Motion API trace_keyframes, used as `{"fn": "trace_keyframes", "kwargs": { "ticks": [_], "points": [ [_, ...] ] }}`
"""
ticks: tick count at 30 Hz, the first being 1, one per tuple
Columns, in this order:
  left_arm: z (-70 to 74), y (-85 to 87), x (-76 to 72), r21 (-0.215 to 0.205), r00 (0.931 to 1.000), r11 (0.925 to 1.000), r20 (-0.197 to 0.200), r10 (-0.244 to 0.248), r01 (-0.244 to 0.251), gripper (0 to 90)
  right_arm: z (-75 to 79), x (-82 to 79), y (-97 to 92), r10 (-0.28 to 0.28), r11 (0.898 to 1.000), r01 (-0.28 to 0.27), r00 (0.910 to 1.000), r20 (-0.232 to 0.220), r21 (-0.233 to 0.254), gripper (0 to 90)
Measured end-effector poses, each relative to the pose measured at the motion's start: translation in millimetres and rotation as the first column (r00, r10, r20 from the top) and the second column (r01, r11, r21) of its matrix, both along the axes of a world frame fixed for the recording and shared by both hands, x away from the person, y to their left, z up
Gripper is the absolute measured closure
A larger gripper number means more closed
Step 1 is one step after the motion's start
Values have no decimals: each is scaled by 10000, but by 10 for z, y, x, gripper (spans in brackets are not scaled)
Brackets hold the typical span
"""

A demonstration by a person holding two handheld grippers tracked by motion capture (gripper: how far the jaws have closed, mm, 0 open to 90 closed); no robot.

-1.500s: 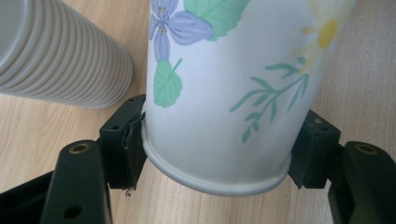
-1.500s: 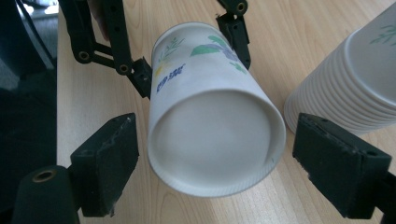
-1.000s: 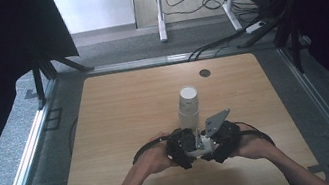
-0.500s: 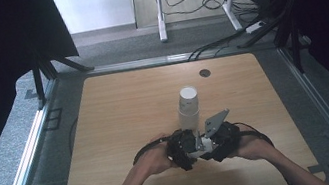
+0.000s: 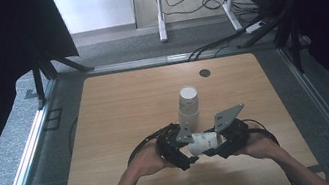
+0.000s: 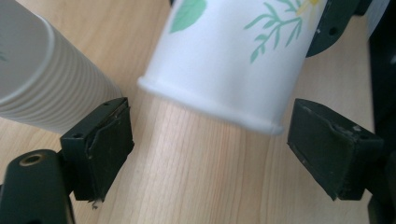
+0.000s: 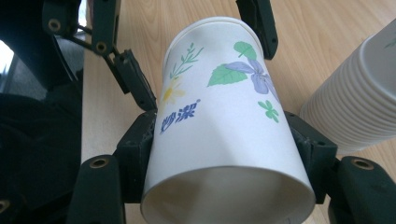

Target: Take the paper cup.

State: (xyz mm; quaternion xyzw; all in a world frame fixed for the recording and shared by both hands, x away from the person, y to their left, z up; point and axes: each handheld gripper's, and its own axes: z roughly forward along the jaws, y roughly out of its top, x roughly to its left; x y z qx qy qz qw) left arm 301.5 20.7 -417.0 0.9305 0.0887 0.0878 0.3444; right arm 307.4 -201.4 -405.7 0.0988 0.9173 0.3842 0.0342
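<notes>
A light wooden table (image 5: pixel 120 110) fills the centre of the high view, with grey floor around it and dark curtains at the upper left and right of the frame. A small dark round disc (image 5: pixel 205 72) sits on the table near its far edge, right of centre.

A stack of white paper cups (image 5: pixel 188 106) stands upright just above the middle of the frame, its open mouth facing up. In the left gripper view its ribbed side shows at the upper left; in the right gripper view it shows at the right edge.

Two forearms enter from the bottom of the high view, and the hands meet low in the frame, just below the stack.

The right claw (image 7: pixel 224 154) is clenched on a single paper cup (image 7: pixel 224 121) printed with leaves, flowers and blue characters. The cup lies on its side above the table, its jaws pressing its walls left and right. In the high view this cup (image 5: pixel 202 143) sits between the two hands.

The left claw (image 6: pixel 208 140) is released, its two black jaws spread wide on either side of the cup's rolled rim (image 6: pixel 210 105), not touching it. Bare wood shows between them.
</notes>
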Motion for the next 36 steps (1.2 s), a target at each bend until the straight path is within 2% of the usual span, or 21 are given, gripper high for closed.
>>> {"fn": "trace_keyframes", "kwargs": {
  "ticks": [1, 2, 3, 4, 5, 6, 10, 11, 12, 16, 19, 20, 21, 22, 24, 28, 32, 33, 36],
  "points": [
    [5, 29, -2, -276, 10000, 9996, -35, 67, -68, 141, 5, -7, -14, 31, 9999, -31, 10000, 15, 111, 365],
    [5, 29, -2, -276, 10000, 9996, -35, 67, -68, 141, 5, -7, -14, 31, 9999, -31, 10000, 15, 111, 365],
    [3, 85, -7, -941, 9997, 9954, -171, 157, -173, 142, 8, -21, -36, 92, 9993, -94, 9999, 65, 357, 365],
    [3, 85, -7, -941, 9997, 9954, -171, 157, -173, 143, 8, -21, -36, 92, 9993, -94, 9999, 65, 357, 365],
    [-6, 133, -13, -1463, 9994, 9889, -284, 210, -249, 144, 13, -34, -55, 115, 9986, -121, 9999, 115, 516, 365],
    [-6, 133, -13, -1463, 9994, 9889, -284, 210, -249, 145, 13, -40, -66, 140, 9978, -146, 9998, 108, 641, 365],
    [-42, 209, -31, -2182, 9992, 9758, -381, 76, -157, 148, 11, -50, -97, 205, 9945, -211, 9998, 70, 1027, 365],
    [-68, 229, -48, -2554, 9989, 9668, -458, -35, -83, 150, 8, -54, -118, 330, 9918, -339, 9994, 94, 1233, 365],
    [-68, 229, -48, -2554, 9989, 9668, -458, -35, -83, 150, 8, -54, -118, 330, 9918, -339, 9994, 94, 1233, 365],
    [-124, 256, -77, -3223, 9977, 9466, -586, -333, 127, 156, -8, -75, -152, 535, 9859, -547, 9985, 120, 1584, 365],
    [-172, 248, -98, -3486, 9961, 9362, -552, -684, 449, 166, -36, -93, -170, 815, 9795, -816, 9966, 79, 1841, 365],
    [-172, 248, -98, -3486, 9961, 9362, -552, -684, 449, 167, -44, -96, -171, 872, 9779, -872, 9962, 83, 1898, 365],
    [-184, 241, -107, -3607, 9950, 9307, -521, -847, 604, 171, -51, -98, -172, 929, 9768, -925, 9957, 69, 1933, 365],
    [-184, 241, -107, -3607, 9950, 9307, -521, -847, 604, 178, -51, -98, -172, 929, 9768, -925, 9957, 69, 1933, 365],
    [-189, 235, -120, -3796, 9934, 9214, -416, -1069, 833, 196, -70, -100, -171, 1076, 9744, -1058, 9942, 15, 1982, 365],
    [-192, 240, -123, -3873, 9925, 9172, -371, -1165, 932, 251, -91, -99, -172, 1171, 9717, -1132, 9931, -68, 2072, 364],
    [-205, 251, -117, -4020, 9902, 9095, -413, -1332, 1055, 292, -99, -90, -179, 1206, 9687, -1145, 9926, -140, 2202, 364],
    [-211, 252, -119, -4114, 9893, 9048, -428, -1396, 1099, 300, -100, -88, -181, 1226, 9679, -1158, 9923, -167, 2231, 364],
    [-218, 251, -117, -4132, 9894, 9040, -406, -1391, 1101, 309, -104, -81, -187, 1251, 9672, -1167, 9919, -229, 2255, 364]
  ]
}}
